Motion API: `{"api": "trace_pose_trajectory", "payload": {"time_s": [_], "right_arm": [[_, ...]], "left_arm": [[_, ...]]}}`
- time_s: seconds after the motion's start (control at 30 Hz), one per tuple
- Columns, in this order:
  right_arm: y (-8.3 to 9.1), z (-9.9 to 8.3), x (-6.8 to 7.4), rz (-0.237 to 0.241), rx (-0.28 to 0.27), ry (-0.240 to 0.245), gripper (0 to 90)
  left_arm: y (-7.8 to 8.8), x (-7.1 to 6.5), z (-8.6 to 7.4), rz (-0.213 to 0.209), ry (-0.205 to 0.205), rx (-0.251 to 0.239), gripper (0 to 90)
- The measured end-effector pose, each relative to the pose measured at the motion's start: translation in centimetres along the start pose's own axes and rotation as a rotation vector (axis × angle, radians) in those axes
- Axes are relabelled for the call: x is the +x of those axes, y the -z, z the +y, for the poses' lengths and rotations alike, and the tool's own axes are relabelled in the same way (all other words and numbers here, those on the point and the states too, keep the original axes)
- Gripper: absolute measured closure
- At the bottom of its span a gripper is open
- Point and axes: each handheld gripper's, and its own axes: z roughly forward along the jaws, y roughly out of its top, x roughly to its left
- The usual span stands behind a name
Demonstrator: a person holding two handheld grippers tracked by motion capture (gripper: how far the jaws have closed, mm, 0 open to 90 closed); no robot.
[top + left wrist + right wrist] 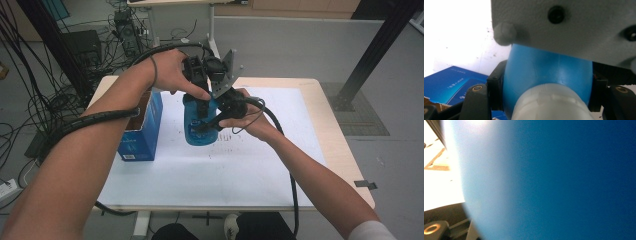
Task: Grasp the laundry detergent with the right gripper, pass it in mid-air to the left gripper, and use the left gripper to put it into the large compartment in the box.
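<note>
A blue bottle (199, 134) stands upright on the white sheet (250, 160) in the high view. My left gripper (201, 102) comes down on it from above. In the left gripper view its jaws (547, 86) sit shut on either side of the bottle (544, 67), just past its white ribbed cap (549, 105). My right gripper (209, 125) reaches in from the right and is shut on the bottle's body. Its grey plate (227, 72) sticks up above. In the right gripper view the blue wall of the bottle (561, 182) is pressed close and blurred.
An open blue carton (142, 132) stands at the table's left edge, just left of the bottle, also in the left gripper view (451, 85). The wooden table (345, 150) ends a little beyond the sheet. Cables and equipment (85, 45) lie on the floor behind at left.
</note>
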Motion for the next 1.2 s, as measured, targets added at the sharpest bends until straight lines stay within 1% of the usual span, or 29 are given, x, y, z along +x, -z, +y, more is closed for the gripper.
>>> {"api": "trace_pose_trajectory", "payload": {"time_s": [0.13, 0.23, 0.33, 0.43, 0.5, 0.6, 0.7, 1.2], "right_arm": [[-0.04, 0.00, 0.01, 0.000, -0.001, 0.000, 43.6], [0.04, 0.00, 0.09, 0.002, 0.000, -0.010, 43.5], [0.05, -0.03, 0.09, 0.003, -0.001, -0.012, 43.5], [-0.02, -0.07, 0.09, 0.003, 0.004, -0.009, 43.4], [-0.05, -0.14, 0.07, 0.011, -0.001, -0.016, 43.3], [-0.09, -0.21, 0.02, 0.024, -0.002, -0.021, 43.2], [-0.17, -0.31, 0.01, 0.024, 0.005, -0.021, 43.1], [-0.11, -0.42, -0.02, 0.033, 0.001, -0.020, 42.8]], "left_arm": [[0.03, -0.10, -0.01, 0.007, -0.005, 0.001, 36.2], [0.05, -0.10, -0.07, 0.007, -0.008, -0.013, 36.3], [0.00, -0.11, -0.05, 0.009, -0.008, -0.011, 36.4], [-0.09, -0.11, -0.03, 0.003, -0.006, -0.006, 36.4], [-0.12, -0.08, -0.09, 0.000, -0.001, -0.015, 36.5], [-0.22, -0.06, -0.10, -0.006, 0.000, -0.016, 36.6], [-0.38, 0.00, -0.12, -0.011, 0.002, -0.014, 36.6], [-0.37, -0.06, 0.02, -0.011, 0.005, -0.010, 36.8]]}}
